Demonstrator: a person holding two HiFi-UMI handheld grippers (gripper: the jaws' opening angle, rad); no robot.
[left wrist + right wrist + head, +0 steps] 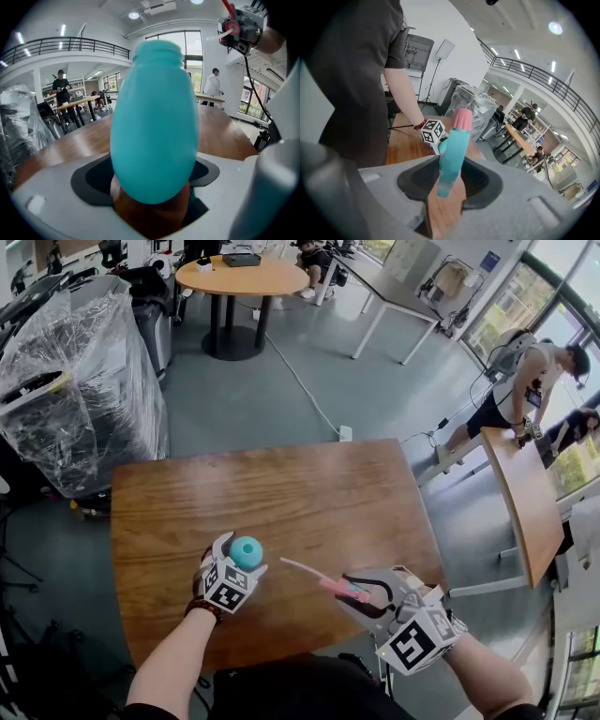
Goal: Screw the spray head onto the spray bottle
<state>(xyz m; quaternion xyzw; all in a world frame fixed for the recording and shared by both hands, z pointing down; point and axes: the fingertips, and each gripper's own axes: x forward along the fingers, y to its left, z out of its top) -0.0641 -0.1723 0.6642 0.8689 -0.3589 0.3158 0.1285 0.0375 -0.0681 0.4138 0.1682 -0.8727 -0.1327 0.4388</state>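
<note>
Head view: spray bottle [246, 552] stands upright on the table [309, 493] between the wide-spread fingers of the left gripper [240, 559]. The spray head [335, 586], clamped in the right gripper [352, 592], lies to its right, its dip tube [300, 570] aimed at the bottle but apart from it.
Left gripper view: neither finger seems to press the spray bottle [154, 122]; its neck points up.
Right gripper view: the fingers pinch the spray head [452, 154].
</note>
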